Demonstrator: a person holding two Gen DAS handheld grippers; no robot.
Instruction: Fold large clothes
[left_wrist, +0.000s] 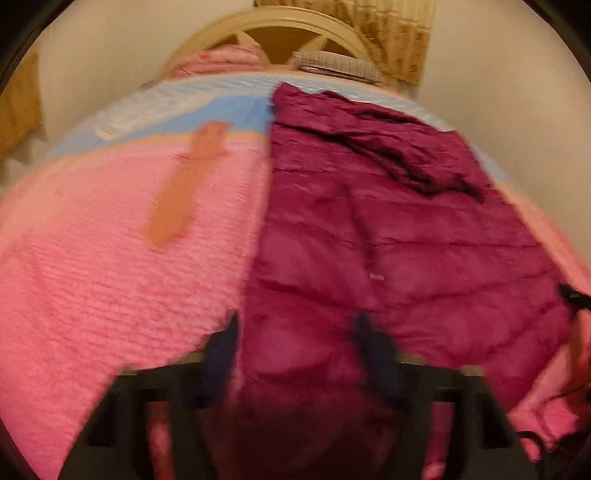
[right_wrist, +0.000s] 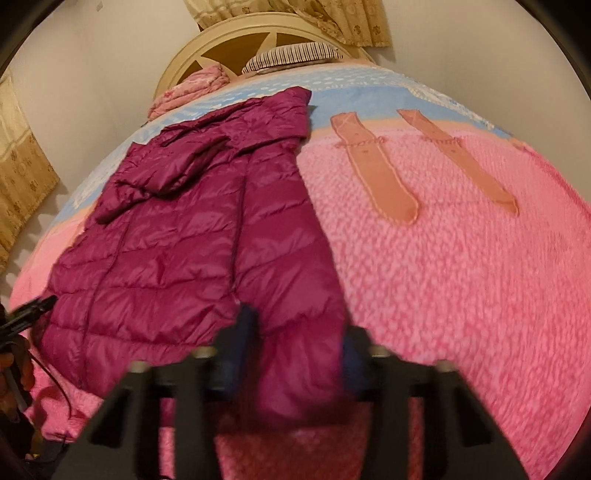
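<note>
A magenta quilted puffer jacket (left_wrist: 388, 229) lies spread lengthwise on the pink bedspread (left_wrist: 110, 277), hood end far, one sleeve folded across its upper part. My left gripper (left_wrist: 295, 339) is at the jacket's near left hem corner, with the fabric lying between its dark fingers (left_wrist: 225, 343). In the right wrist view the jacket (right_wrist: 177, 236) fills the left half. My right gripper (right_wrist: 299, 343) is at its near right hem corner, also with fabric between its fingers (right_wrist: 245, 339). The fingers stand apart around thick fabric; the grip is blurred in both views.
The bedspread has a blue band (right_wrist: 369, 92) and orange strap patches (right_wrist: 373, 166). A cream headboard (right_wrist: 236, 44), a striped pillow (right_wrist: 295, 55) and a folded pink blanket (right_wrist: 188, 88) are at the far end. The other gripper shows at the edge of each view (right_wrist: 29, 314).
</note>
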